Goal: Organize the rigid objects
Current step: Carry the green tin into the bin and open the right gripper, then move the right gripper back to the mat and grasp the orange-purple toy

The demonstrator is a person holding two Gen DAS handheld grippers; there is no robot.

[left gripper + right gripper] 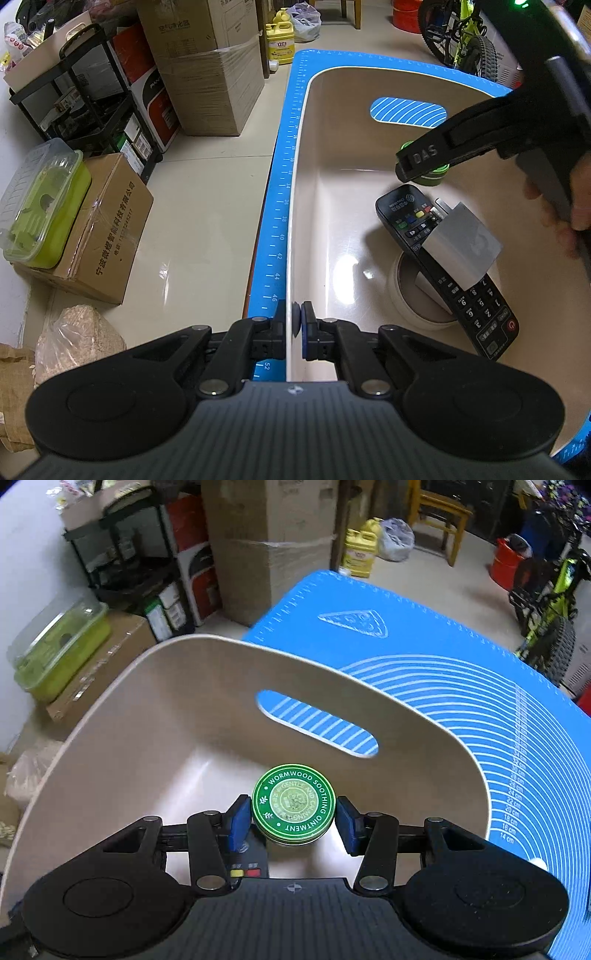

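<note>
1. The left gripper point(294, 325) is pinched shut on the thin side wall of the beige plastic bin point(295, 221). If that pinch slips, the bin could slide on the blue rubbery mat point(284, 184).
2. In the bin lie a black remote control with coloured buttons point(447, 273), a shiny grey metal plate point(461, 243) on top of it, and a white ring, maybe a roll of tape point(399, 299), partly under it.
3. The right gripper point(293, 821) hangs inside the bin with the round green tin of ointment point(293, 805) between its blue pads point(236, 823). The left pad touches the tin; the right looks a hair off, so I cannot tell if it grips.
4. If let go here, the tin might drop and bump the remote, or roll.
5. The tin is flat, hard and smooth, lid up, with white words in a ring.
</note>
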